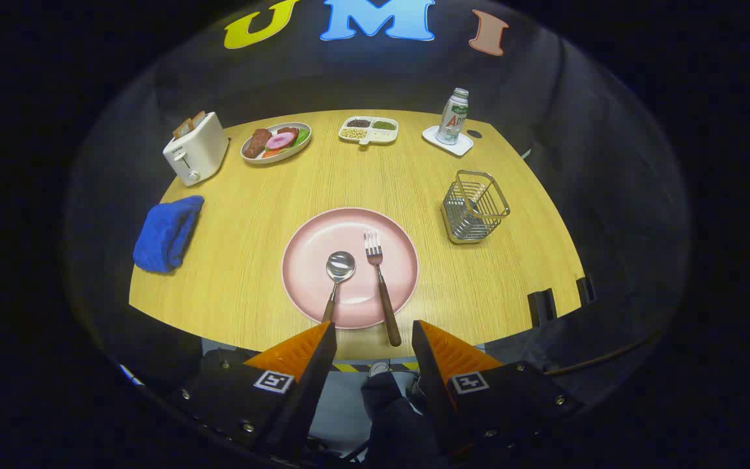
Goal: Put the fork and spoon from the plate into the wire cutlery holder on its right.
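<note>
A pink plate (303, 273) lies on the wooden table just ahead of my fingers. On it rest a spoon (338, 272) on the left and a fork (380, 286) on the right, both with dark wooden handles that point toward me. The fork's handle reaches over the plate's near rim. The wire cutlery holder (474, 206) stands upright and empty to the plate's right, farther back. My gripper (374, 332) hangs open above the table's near edge, short of the plate, with nothing between its fingers.
A blue cloth (168, 233) lies left of the plate. Along the back stand a white toaster (195, 150), a dish of food (276, 142), a divided snack tray (368, 129) and a bottle (453, 116) on a white coaster. Two dark clamps (541, 307) sit on the table's right near edge.
</note>
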Available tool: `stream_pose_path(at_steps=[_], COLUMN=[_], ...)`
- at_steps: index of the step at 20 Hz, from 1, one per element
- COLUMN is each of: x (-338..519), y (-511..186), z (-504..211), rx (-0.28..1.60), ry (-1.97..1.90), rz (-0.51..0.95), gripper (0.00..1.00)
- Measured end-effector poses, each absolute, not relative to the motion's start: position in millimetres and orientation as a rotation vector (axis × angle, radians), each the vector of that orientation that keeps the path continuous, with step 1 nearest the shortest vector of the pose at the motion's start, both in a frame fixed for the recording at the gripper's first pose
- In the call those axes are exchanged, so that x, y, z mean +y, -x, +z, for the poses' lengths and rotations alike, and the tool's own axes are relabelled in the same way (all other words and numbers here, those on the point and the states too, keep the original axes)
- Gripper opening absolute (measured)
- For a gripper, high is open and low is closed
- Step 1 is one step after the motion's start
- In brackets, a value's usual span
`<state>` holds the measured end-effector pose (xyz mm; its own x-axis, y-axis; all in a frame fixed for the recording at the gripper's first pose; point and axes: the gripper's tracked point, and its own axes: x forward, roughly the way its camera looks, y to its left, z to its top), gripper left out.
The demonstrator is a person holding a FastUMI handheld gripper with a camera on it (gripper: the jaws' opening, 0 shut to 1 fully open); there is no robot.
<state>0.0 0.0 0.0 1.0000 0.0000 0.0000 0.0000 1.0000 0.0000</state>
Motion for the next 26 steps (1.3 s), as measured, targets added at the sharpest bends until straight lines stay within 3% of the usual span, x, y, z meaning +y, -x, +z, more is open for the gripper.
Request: stream_pose_path(at_steps=[13,15,17,26], x=[-5.3,6.3,0.1,-15.8], y=[0.9,-0.6,17.6,-9.2], z=[-1.0,15.2,10.8,-5.9], rx=[0.008,-0.116,-0.012,0.093], ry=[0.024,-0.031,-0.002,-0.022], rz=[-0.011,-0.004,-0.001,-0.056], gripper=[0.73,0.73,0.72,0.73])
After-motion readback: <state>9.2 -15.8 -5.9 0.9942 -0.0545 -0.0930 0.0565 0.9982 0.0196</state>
